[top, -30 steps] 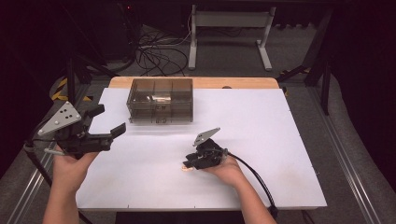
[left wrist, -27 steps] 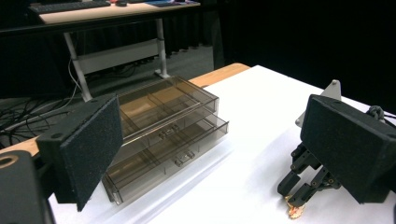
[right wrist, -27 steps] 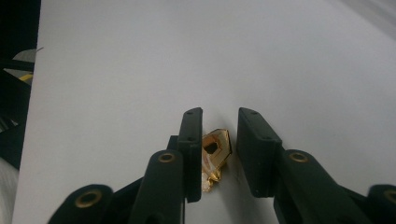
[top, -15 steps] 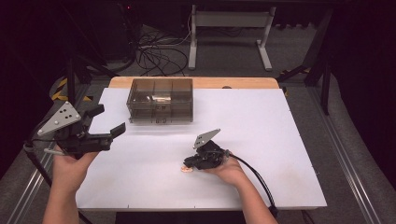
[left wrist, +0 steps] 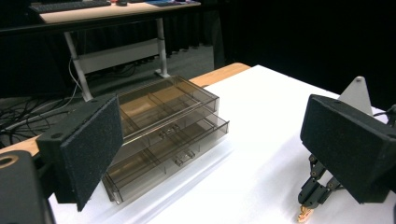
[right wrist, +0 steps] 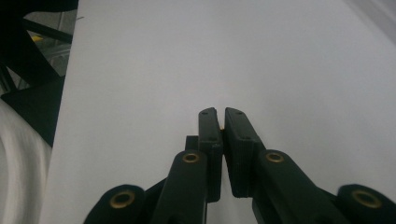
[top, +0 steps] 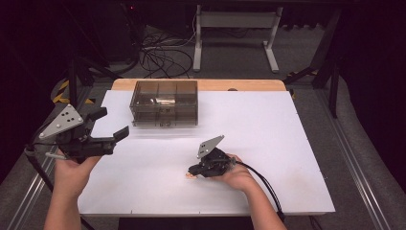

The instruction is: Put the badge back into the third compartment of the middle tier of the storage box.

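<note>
My right gripper (top: 193, 171), low in the middle of the high view, has just been closing its jaws and now pinches a small orange-tan piece (top: 190, 176) against the white table (top: 268, 143); in the right gripper view only a sliver of it (right wrist: 222, 128) shows between the pads. This looks like the pick-up step. My left gripper (top: 114, 125), at the left of that view, hangs with jaws spread wide on nothing. Next I judge I should lift cleanly and carry the piece toward the clear drawer box (top: 165, 103) at upper centre, whose drawers look shut
</note>
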A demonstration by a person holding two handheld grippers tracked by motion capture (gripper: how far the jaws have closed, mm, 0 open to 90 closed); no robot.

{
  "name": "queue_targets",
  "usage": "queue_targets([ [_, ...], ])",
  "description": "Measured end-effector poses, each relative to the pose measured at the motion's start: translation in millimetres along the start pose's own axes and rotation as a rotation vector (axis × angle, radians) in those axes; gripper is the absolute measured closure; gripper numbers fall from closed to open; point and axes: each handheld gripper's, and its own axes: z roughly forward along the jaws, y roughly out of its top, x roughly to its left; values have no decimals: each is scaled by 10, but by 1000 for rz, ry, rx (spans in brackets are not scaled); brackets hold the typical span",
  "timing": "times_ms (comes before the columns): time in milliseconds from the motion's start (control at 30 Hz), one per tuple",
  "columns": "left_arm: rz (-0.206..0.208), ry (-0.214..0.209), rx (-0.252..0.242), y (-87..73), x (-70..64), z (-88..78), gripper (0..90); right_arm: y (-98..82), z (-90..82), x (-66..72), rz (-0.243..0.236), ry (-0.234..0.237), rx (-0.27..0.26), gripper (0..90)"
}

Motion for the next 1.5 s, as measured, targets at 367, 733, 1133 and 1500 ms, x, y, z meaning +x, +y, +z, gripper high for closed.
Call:
queue_targets([
  [367,2,2,-2,3,0,-10,69,32,-27,63,-27,2,5,892],
  [733,1,0,-5,2,0,-14,69,63,-44,64,-13,-39,-46,893],
  [1133,1,-2,-5,1,-3,-7,69,114,-150,54,27,-109,-122,893],
  [1500,-1,-4,-5,-2,-3,-2,68,207,-273,52,38,-182,-195,893],
])
